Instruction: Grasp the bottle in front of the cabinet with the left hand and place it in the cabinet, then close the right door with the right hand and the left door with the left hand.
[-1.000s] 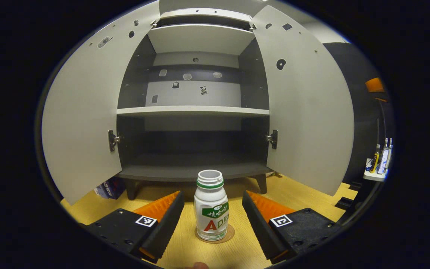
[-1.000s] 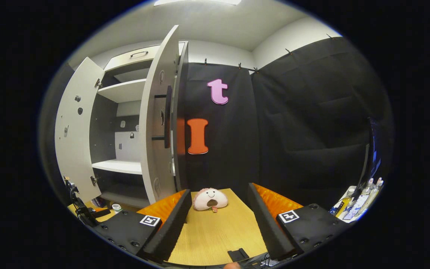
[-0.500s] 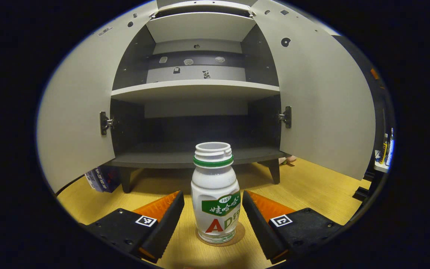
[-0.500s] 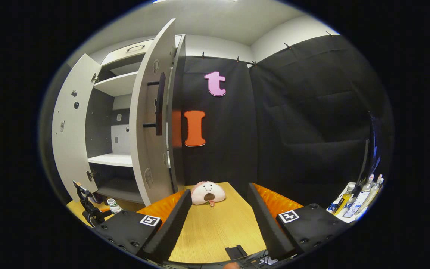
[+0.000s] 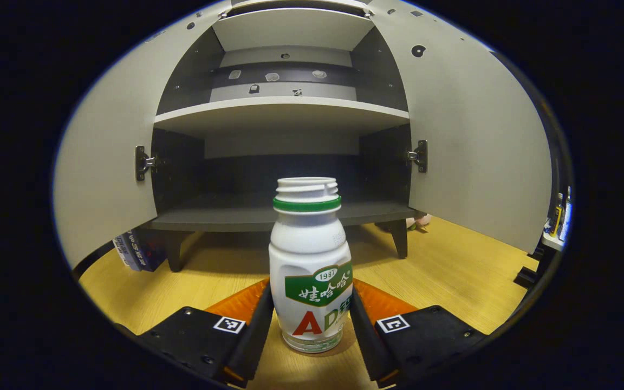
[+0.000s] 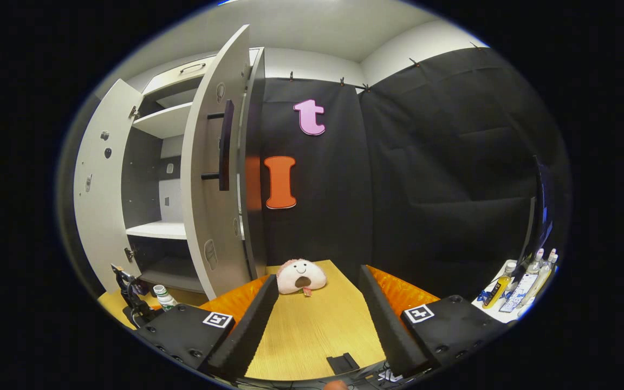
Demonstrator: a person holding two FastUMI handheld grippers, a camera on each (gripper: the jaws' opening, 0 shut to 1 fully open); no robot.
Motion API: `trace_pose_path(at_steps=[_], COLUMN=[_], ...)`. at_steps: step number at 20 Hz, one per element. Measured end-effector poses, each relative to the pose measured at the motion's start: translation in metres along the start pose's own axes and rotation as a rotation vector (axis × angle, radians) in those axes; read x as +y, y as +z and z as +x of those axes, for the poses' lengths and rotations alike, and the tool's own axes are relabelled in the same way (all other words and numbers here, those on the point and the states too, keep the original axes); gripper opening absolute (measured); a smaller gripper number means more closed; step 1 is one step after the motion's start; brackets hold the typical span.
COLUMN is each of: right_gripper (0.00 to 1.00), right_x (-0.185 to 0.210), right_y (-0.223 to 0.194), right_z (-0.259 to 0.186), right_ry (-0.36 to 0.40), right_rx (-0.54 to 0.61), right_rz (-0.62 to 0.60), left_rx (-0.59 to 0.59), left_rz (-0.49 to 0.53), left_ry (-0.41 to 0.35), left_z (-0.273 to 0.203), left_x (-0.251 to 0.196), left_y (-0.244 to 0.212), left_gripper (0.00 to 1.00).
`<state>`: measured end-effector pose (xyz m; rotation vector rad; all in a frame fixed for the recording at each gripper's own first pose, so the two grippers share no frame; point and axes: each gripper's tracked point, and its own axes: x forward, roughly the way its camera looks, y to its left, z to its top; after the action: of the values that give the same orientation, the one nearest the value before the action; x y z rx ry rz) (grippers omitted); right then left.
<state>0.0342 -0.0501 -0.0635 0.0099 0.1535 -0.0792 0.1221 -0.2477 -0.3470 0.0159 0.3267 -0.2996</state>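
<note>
A white bottle (image 5: 310, 260) with a green neck ring and no cap stands on the wooden table (image 5: 453, 271), in front of the open cabinet (image 5: 282, 114). My left gripper (image 5: 310, 295) is shut on its lower body, one finger pressed against each side. Both cabinet doors stand wide open, the left door (image 5: 106, 162) and the right door (image 5: 474, 141). In the right gripper view my right gripper (image 6: 317, 275) is open over the table with nothing between its fingers. The right door (image 6: 214, 189) with its dark handle (image 6: 225, 143) stands to its left. The bottle (image 6: 163, 297) shows small at the lower left.
A pink plush toy (image 6: 301, 275) lies on the table just beyond my right fingers, beside the right door. Books (image 5: 138, 252) stand by the cabinet's left leg. Small bottles (image 6: 518, 281) sit on a white ledge at the far right. The dark bottom shelf (image 5: 268, 216) holds nothing.
My left gripper moved forward around the bottle and its fingers closed from wide apart onto the bottle's sides. The right gripper drifted slightly and stays open.
</note>
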Motion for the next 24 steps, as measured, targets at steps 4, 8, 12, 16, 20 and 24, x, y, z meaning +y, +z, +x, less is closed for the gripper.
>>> trace_pose_path(at_steps=[4, 8, 12, 16, 20, 24], right_gripper=[0.99, 0.98, 0.98, 0.99, 0.99, 0.99], right_x=[0.006, 0.013, 0.019, 0.021, 0.02, 0.017], right_y=[0.006, 0.011, 0.014, 0.015, 0.015, 0.017], right_z=[-0.001, -0.004, -0.002, 0.0, 0.004, 0.006], right_ry=[0.01, 0.023, 0.033, 0.031, 0.031, 0.026], right_rx=[-0.01, -0.019, -0.02, -0.018, -0.011, -0.01], right_rz=[0.002, 0.001, 0.0, -0.006, 0.002, 0.003], left_rx=[-0.021, -0.032, -0.044, -0.055, -0.082, -0.105], left_rz=[0.009, 0.012, 0.038, 0.024, 0.064, 0.081], left_ry=[-0.004, -0.019, -0.034, -0.031, -0.023, -0.026], left_z=[-0.01, -0.021, -0.027, -0.027, -0.02, -0.01], left_x=[0.011, 0.023, 0.035, 0.053, 0.066, 0.068], left_y=[0.035, 0.074, 0.119, 0.165, 0.216, 0.26], left_gripper=[0.74, 0.74, 0.74, 0.74, 0.74, 0.74])
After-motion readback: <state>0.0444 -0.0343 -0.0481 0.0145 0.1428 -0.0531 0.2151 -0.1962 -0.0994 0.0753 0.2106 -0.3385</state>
